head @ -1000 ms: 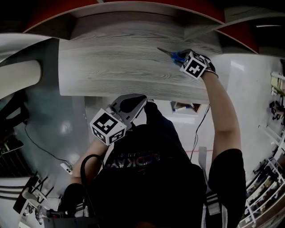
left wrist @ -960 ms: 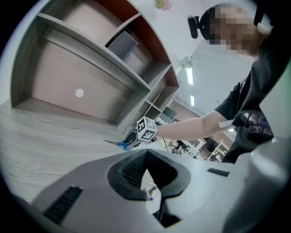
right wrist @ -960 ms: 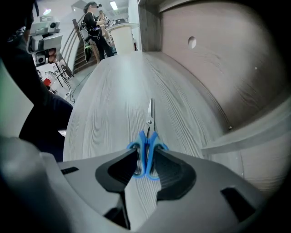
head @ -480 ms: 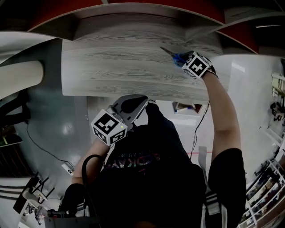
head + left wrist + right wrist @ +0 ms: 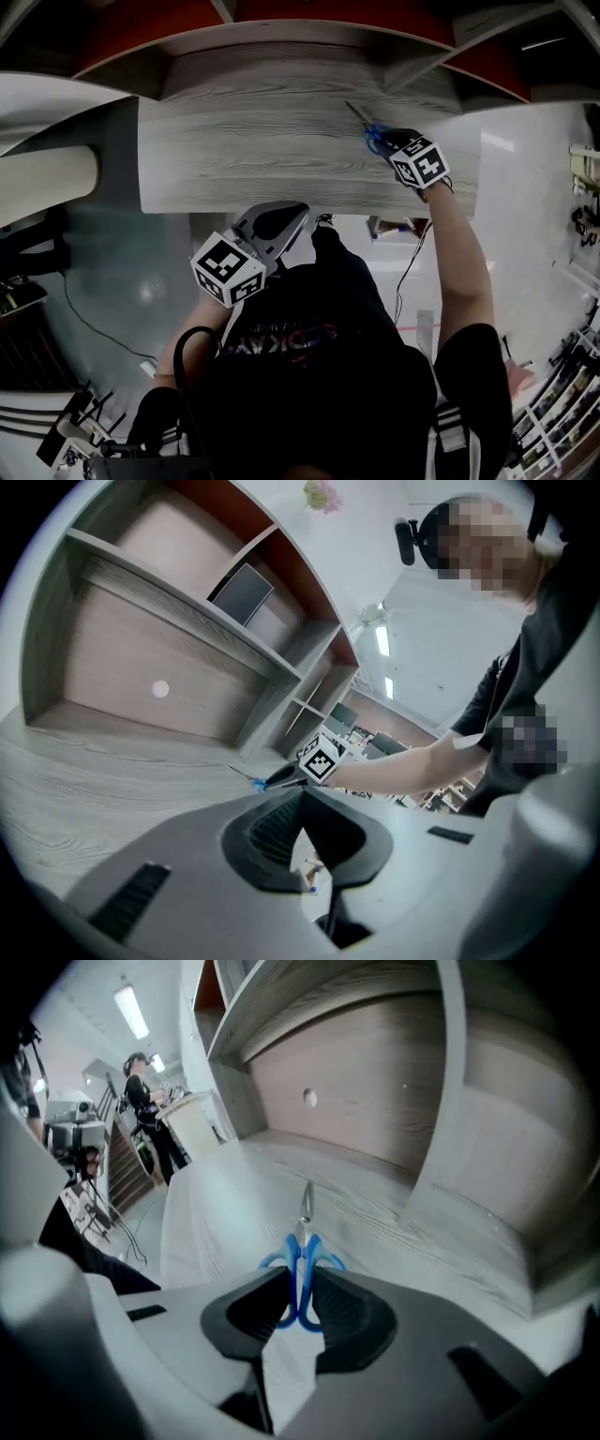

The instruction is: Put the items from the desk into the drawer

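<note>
Blue-handled scissors [image 5: 302, 1258] sit by their handles between the jaws of my right gripper [image 5: 300, 1302], which is shut on them, blades pointing away toward the back of the grey wood-grain desk [image 5: 394, 1213]. In the head view the scissors [image 5: 363, 123] and the right gripper [image 5: 382, 141] are over the desk's [image 5: 244, 150] right part. My left gripper [image 5: 284, 221] hangs off the desk's front edge, near the person's chest, shut with nothing in it. From the left gripper [image 5: 302, 808] view, the scissors [image 5: 253, 781] show beyond the jaws. What looks like an open drawer [image 5: 392, 226] lies below the desk's front edge at right.
A hutch with open shelves [image 5: 281, 47] and a back panel [image 5: 375, 1101] rises behind the desk. A dark board [image 5: 241, 592] leans in an upper shelf. A cable [image 5: 103, 323] trails over the floor at left. People stand far off [image 5: 141, 1082].
The right gripper with the scissors has drawn back a little toward the desk's front edge, the blades now pointing more straight away. The left gripper has hardly moved.
</note>
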A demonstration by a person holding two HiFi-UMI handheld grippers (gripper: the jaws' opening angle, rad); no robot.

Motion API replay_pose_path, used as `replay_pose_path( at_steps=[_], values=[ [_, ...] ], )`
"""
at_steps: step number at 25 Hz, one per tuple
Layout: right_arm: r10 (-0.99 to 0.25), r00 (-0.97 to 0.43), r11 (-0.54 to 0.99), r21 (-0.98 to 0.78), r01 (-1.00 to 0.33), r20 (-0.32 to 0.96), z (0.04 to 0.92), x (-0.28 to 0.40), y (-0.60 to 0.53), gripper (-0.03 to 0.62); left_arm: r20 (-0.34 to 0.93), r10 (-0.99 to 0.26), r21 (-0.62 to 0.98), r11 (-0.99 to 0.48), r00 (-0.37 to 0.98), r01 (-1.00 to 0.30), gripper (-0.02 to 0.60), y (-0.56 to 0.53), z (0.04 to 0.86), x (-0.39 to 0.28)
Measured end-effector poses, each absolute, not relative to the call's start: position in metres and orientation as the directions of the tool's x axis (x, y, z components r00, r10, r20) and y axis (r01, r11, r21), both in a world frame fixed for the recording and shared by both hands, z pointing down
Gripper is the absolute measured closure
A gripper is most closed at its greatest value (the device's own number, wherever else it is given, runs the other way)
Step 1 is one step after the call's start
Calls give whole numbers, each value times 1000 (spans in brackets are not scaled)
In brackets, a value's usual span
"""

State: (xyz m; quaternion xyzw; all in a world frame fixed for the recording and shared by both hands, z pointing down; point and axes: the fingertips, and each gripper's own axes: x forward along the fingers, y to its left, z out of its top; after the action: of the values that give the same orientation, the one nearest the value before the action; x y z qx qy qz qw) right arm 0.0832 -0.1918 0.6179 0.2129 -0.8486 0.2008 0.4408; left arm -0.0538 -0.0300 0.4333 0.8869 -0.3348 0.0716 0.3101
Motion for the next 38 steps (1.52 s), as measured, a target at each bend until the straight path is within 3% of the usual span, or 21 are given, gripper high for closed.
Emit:
replay_pose_path(
  at_steps=[6, 11, 18, 28, 38],
  values=[
    [-377, -712, 577, -451, -681, 593, 569, 81, -181, 497, 306, -520, 481, -638, 797, -601, 571, -32, 418, -58],
    [-548, -770, 476, -634, -609, 328, 506, 77, -158, 497, 289, -493, 466, -676, 821, -570, 571, -32, 407, -62],
    [-683, -725, 476, -697, -536, 92, 423, 79, -122, 496, 253, -435, 470, -725, 864, -503, 571, -37, 391, -63],
    [-810, -586, 457, -665, -592, -35, 368, 87, -74, 497, 224, -273, 477, -807, 936, -349, 571, -38, 388, -52],
    [-933, -357, 296, -657, -693, -43, 360, 105, -6, 497, 206, -91, 497, -848, 974, -185, 571, -12, 391, -49]
  ],
)
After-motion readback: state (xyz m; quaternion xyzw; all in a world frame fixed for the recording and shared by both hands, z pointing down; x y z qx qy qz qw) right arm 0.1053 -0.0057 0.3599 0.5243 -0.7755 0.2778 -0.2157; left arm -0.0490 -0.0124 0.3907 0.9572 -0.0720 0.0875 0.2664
